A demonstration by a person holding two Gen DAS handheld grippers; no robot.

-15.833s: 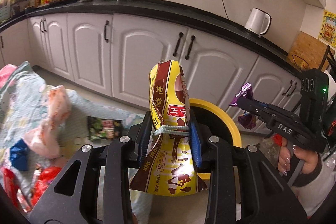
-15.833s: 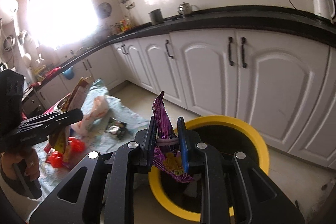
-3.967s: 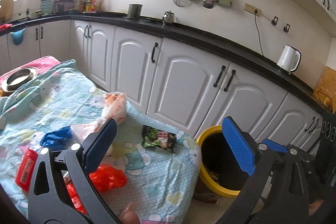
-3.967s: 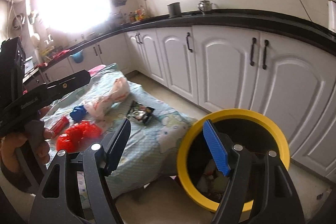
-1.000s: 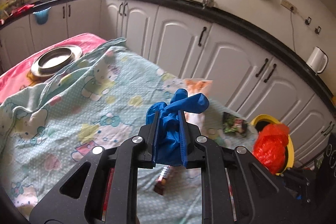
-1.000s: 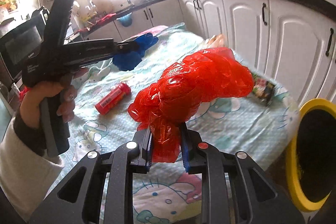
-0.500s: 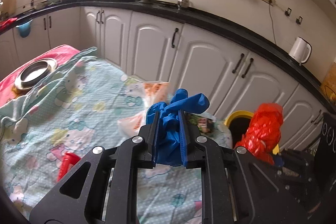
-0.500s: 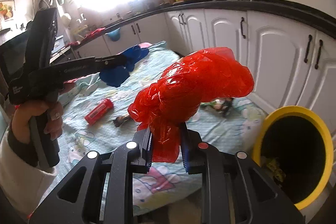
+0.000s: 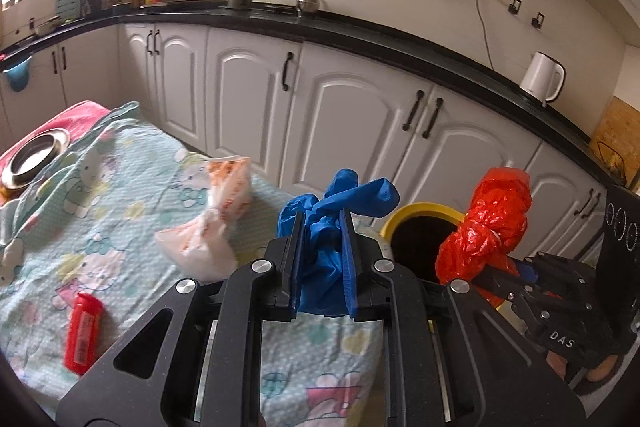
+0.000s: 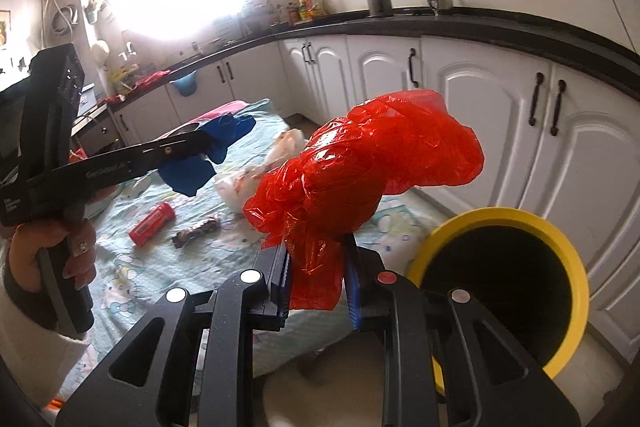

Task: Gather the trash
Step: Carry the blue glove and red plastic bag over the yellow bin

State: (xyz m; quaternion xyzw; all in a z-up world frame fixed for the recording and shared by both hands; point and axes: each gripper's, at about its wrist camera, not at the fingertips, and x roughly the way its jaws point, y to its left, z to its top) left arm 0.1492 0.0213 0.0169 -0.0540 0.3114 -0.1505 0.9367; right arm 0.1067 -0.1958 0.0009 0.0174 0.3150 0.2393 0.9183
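With my left claw (image 9: 322, 259) clenched on the blue glove (image 9: 338, 215) and my right claw (image 10: 316, 277) on the red bag (image 10: 360, 163), I should centre each over the yellow bin (image 10: 500, 223) before letting go.

Both grippers swung away from the table toward the yellow-rimmed bin (image 10: 500, 227); it slid in from three o'clock, and the red bag (image 9: 486, 223) now overlapped its rim.

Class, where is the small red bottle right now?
The red bottle lies on the patterned cloth, low left in the left wrist view, beside a dark wrapper.
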